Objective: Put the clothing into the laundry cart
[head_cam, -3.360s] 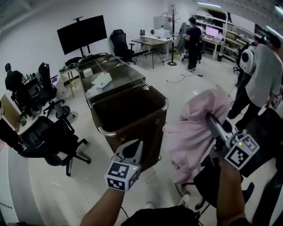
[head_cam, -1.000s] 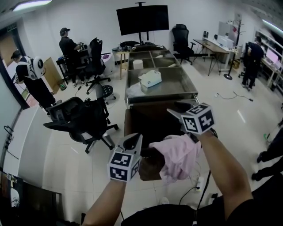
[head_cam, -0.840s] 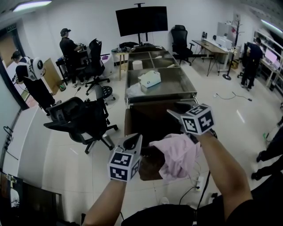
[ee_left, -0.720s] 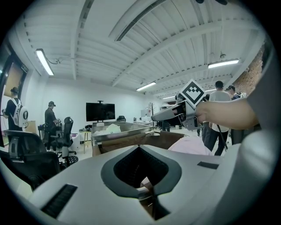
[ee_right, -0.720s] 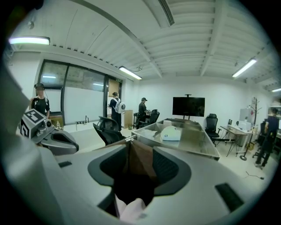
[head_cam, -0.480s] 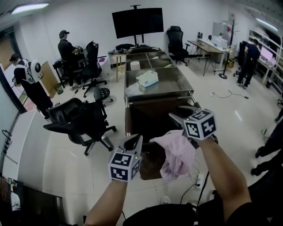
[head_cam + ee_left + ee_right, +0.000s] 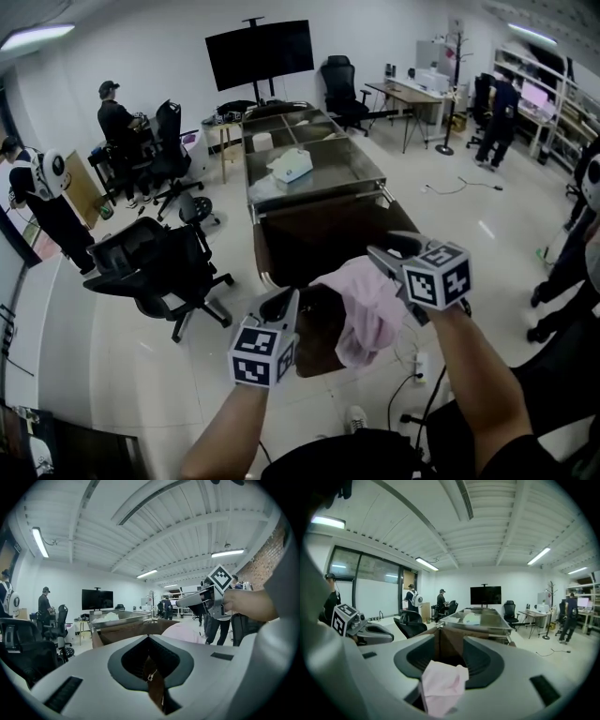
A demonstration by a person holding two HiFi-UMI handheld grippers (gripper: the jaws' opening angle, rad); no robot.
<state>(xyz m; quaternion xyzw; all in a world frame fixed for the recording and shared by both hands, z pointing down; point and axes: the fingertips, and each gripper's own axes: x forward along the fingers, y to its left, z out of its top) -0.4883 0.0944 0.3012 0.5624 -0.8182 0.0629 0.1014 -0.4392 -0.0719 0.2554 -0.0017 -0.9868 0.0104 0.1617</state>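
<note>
**One garment (image 7: 364,305) hanging at the cart (image 7: 319,339)**

I have the right gripper (image 7: 386,260) clamped on the pink garment. Its own view shows a fold of the cloth pinched between the jaws. From there the garment droops at the cart's near rim, partly over the open bin and partly in front of the brown near wall (I cannot tell whether it touches the rim).

The left gripper (image 7: 280,302) sits just left of the garment, apart from it, in front of that same wall. Its jaws are drawn together on nothing, and only a thin slit shows between them, with the cart's brown behind it. Both grippers point toward the cart.

Beyond the bin, steel trays (image 7: 319,178) run away from me, with a white box (image 7: 289,165) resting on them. A black chair (image 7: 150,267) stands left of the cart, well apart from it. A dark monitor (image 7: 260,54) stands by the far wall, and people stand at desks on both sides of the room.
</note>
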